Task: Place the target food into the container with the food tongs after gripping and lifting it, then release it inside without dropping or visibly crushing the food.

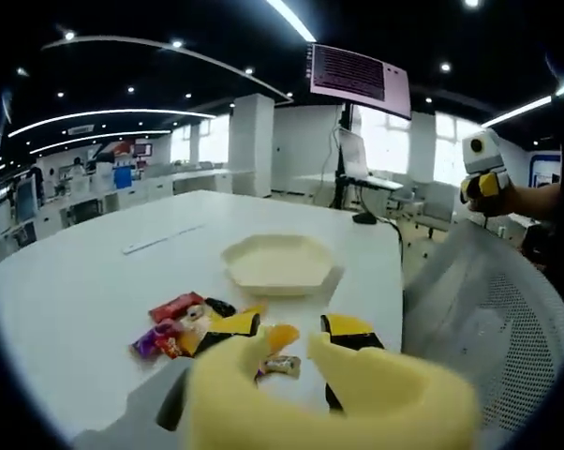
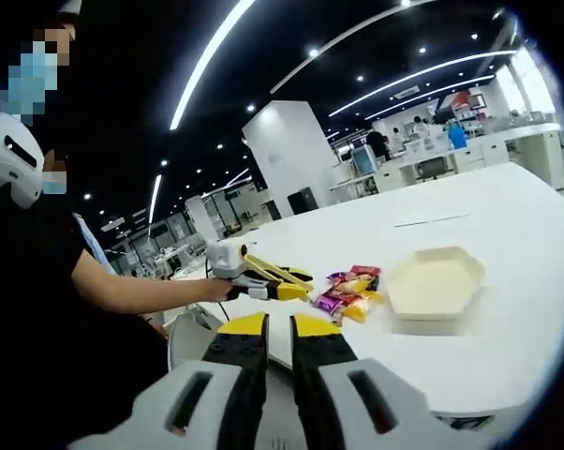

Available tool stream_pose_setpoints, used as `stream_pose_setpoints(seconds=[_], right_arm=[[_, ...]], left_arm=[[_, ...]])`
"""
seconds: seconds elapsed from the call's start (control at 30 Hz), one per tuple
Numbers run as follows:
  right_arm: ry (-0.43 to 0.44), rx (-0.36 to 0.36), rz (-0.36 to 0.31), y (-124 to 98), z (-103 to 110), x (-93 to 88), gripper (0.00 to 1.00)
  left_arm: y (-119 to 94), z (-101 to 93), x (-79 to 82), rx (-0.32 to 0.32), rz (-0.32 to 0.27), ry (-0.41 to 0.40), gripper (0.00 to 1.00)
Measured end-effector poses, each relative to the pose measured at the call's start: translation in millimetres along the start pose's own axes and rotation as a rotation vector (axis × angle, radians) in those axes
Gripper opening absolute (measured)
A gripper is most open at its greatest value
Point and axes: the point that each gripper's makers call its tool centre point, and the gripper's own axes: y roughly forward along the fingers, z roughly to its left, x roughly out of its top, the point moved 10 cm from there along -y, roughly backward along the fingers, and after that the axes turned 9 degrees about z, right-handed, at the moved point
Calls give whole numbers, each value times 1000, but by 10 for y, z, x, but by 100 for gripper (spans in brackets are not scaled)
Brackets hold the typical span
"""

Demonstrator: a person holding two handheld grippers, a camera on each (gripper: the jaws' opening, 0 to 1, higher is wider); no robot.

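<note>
At a broad white table (image 2: 507, 309) in an open-plan office, a cream hexagonal tray (image 1: 280, 263) sits well in from the edges, nothing visible inside it. Just beside it lies a small heap of wrapped snacks (image 1: 184, 328) in red, purple, yellow and orange, apart from the tray's rim. In the right gripper view, the person's left gripper (image 2: 280, 279), yellow-tipped and black, reaches over the table's near edge towards the heap with a pair of pale yellow food tongs (image 2: 268, 269) clamped between its jaws. The tongs' tips are close to the sweets; whether they touch cannot be told. The right gripper (image 2: 278, 330) hangs off the table's edge, its jaws narrow with a slim gap, holding nothing. A grey mesh chair back (image 1: 493, 314) stands at the table's side.
</note>
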Motion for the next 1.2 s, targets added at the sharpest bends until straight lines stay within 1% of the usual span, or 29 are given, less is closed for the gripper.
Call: stream_pose_setpoints(seconds=[0.17, 0.2, 0.27, 0.33, 0.5, 0.67, 0.7, 0.83, 0.9, 1.07, 1.2], right_arm=[[4, -17, -6, -17, -38, -5, 8], [14, -19, -9, -19, -50, -15, 8], [17, -24, -6, -18, -55, -22, 8], [21, -30, 1, -17, -64, -36, 8], [27, -33, 9, -8, -87, -48, 8], [25, -37, 23, 27, -106, -40, 8], [25, -38, 25, 32, -109, -38, 8], [27, -37, 28, 57, -128, -33, 8], [30, -35, 29, 70, -141, -32, 8], [27, -34, 32, 77, -151, -11, 7], [31, -36, 28, 69, -179, -4, 7]], left_arm=[[78, 163, -61, 4, 34, 21, 23], [96, 202, -91, 4, 55, 26, 23], [112, 245, -129, 5, 73, 37, 23], [117, 303, -169, -3, 81, 36, 23], [147, 429, -205, -7, 112, 57, 23], [197, 489, -252, -43, 193, 130, 23], [197, 480, -228, -46, 206, 142, 23], [240, 481, -212, -58, 218, 159, 23], [273, 468, -191, -73, 230, 184, 23], [335, 449, -220, -109, 294, 243, 23], [372, 488, -196, -120, 308, 256, 23]])
